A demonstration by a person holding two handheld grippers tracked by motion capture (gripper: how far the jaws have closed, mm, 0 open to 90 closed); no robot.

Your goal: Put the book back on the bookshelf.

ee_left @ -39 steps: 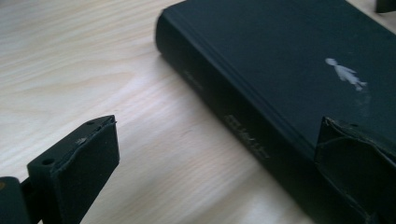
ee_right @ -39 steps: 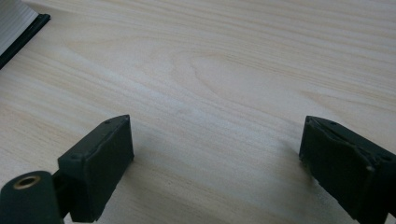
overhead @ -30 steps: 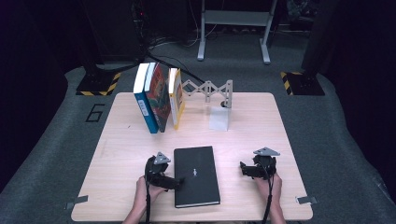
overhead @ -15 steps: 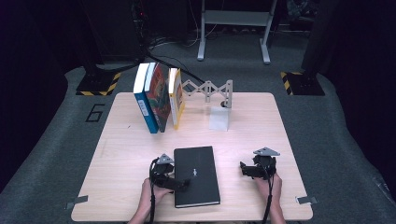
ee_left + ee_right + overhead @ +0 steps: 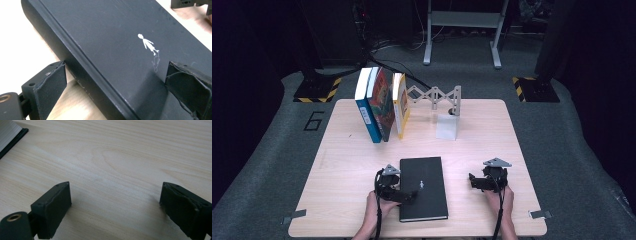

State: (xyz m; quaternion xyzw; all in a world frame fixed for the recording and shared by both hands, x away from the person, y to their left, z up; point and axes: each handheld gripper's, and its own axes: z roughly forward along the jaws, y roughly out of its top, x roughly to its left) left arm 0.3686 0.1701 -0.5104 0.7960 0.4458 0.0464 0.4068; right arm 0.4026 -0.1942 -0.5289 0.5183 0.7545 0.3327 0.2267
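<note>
A black hardcover book [image 5: 424, 187] lies flat near the table's front edge; a small white figure marks its cover [image 5: 147, 45]. My left gripper [image 5: 407, 196] is open and straddles the book's left long edge. In the left gripper view [image 5: 116, 72], one jaw stands beside the spine over the table and the other hangs over the cover. My right gripper [image 5: 474, 181] is open to the right of the book, with only bare wood between its jaws [image 5: 115, 192]. A corner of the book [image 5: 10, 135] shows at the upper left of the right gripper view.
Three books [image 5: 382, 105] stand upright at the back left of the wooden table [image 5: 342, 165], leaning against a folding metal bookend [image 5: 434, 95]. A white block [image 5: 447, 126] stands just in front of the bookend's right post.
My left gripper has slid to the right, from beside the black book to over its left edge. The right gripper and the book have stayed put.
</note>
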